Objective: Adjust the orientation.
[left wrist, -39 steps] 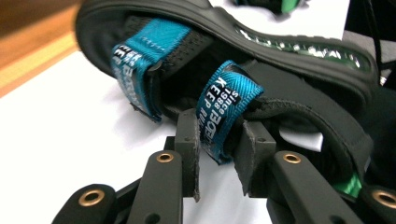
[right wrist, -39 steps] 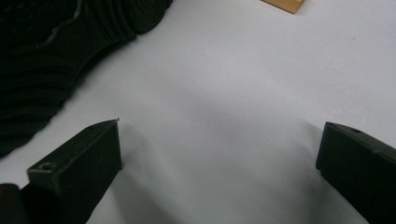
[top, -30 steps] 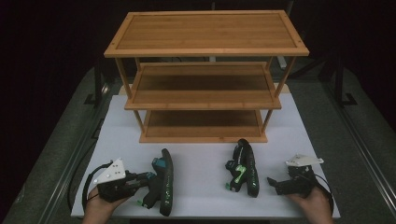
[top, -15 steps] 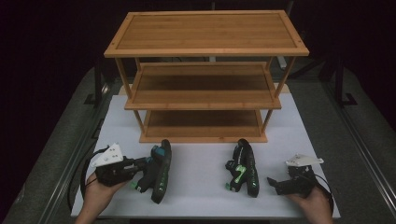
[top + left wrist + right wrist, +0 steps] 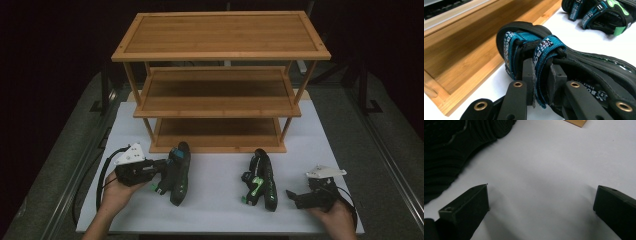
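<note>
The left gripper (image 5: 161,169) grips a sandal (image 5: 177,172) on the white counter (image 5: 215,200), just before a bamboo shelf (image 5: 220,85). Another sandal (image 5: 261,179) lies beside the right gripper (image 5: 295,196).

Left sandal (image 5: 176,172) nearer the shelf (image 5: 220,107).

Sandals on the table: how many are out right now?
2. The left sandal lies before the shelf rack, its blue strap clamped in the left gripper. The right sandal lies free beside the open right gripper.
</note>
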A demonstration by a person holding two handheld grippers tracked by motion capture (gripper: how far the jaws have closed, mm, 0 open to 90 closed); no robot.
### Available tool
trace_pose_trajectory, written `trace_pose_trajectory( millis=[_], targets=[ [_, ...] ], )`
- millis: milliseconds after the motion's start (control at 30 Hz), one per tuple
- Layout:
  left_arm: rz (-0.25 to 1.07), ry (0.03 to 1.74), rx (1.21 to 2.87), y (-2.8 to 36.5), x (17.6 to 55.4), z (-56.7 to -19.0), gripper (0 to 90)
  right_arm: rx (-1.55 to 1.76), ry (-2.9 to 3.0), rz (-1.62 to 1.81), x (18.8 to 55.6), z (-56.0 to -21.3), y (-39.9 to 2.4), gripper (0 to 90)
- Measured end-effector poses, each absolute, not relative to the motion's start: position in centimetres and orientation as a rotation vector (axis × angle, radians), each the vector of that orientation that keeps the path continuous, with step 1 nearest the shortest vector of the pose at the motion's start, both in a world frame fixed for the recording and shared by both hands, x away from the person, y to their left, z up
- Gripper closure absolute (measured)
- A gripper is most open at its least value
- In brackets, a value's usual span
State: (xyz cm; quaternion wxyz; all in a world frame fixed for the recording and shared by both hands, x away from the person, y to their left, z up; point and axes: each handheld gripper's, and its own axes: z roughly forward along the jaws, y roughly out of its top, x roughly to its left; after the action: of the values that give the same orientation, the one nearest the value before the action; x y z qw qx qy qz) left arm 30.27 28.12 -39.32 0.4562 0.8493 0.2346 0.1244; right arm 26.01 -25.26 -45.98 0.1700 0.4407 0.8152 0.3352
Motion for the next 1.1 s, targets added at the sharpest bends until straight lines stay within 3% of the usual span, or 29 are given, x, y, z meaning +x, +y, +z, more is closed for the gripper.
trace_pose_trajectory(
  millis=[467, 1100],
  targets=[
    [0.228, 0.516, 2.116, 26.5, 30.9, -39.3, 78.3, 1.250, 2.316, 0.953, 26.0, -46.0, -25.3, 0.0],
    [0.163, 0.403, 2.155, 21.0, 33.0, -39.7, 78.4, 1.250, 2.315, 0.955, 26.0, -46.0, -25.3, 0.0]
  ],
)
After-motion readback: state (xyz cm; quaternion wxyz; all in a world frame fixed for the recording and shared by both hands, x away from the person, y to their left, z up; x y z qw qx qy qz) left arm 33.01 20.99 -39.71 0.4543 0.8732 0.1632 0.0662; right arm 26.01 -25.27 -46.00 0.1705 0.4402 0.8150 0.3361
